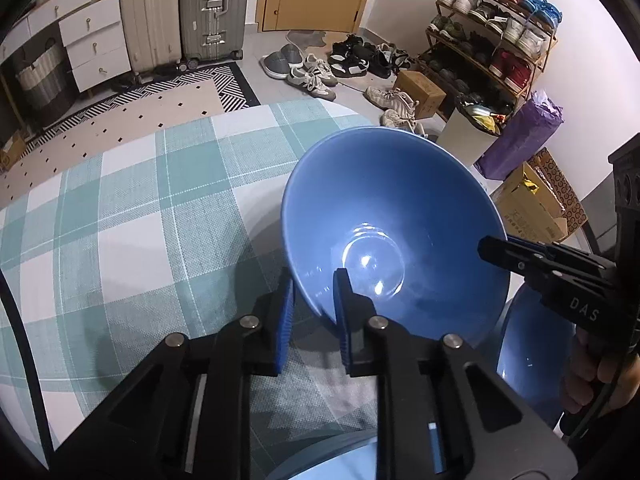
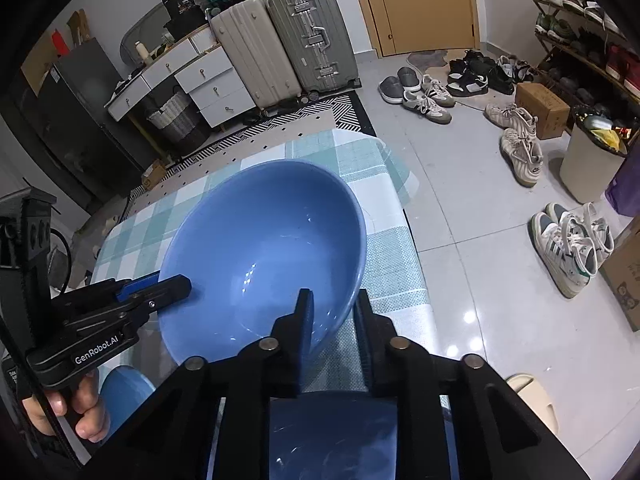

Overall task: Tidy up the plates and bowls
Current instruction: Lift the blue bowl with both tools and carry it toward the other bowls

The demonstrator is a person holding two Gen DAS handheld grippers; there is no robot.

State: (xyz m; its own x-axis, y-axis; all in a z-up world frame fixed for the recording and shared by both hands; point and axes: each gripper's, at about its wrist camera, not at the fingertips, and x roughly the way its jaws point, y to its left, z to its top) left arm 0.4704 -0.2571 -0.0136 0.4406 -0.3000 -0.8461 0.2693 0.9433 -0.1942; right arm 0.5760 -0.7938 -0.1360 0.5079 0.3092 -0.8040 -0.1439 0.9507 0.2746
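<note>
A large blue bowl (image 1: 396, 216) (image 2: 264, 248) is held tilted above the checked tablecloth (image 1: 132, 208). My left gripper (image 1: 314, 284) is shut on its near rim, one finger inside and one outside. My right gripper (image 2: 334, 304) is shut on the opposite rim; it shows in the left wrist view (image 1: 496, 250), and the left gripper shows in the right wrist view (image 2: 176, 284). A second blue dish (image 2: 332, 436) lies under my right gripper. A smaller blue dish (image 1: 532, 344) (image 2: 124, 388) sits beside it.
The table's far edge (image 2: 400, 184) drops to a tiled floor with scattered shoes (image 2: 520, 148). Suitcases (image 1: 180, 12), a drawer unit (image 1: 96, 40), a shoe rack (image 1: 492, 28), a waste bin (image 1: 464, 136) and cardboard boxes (image 1: 536, 200) stand around.
</note>
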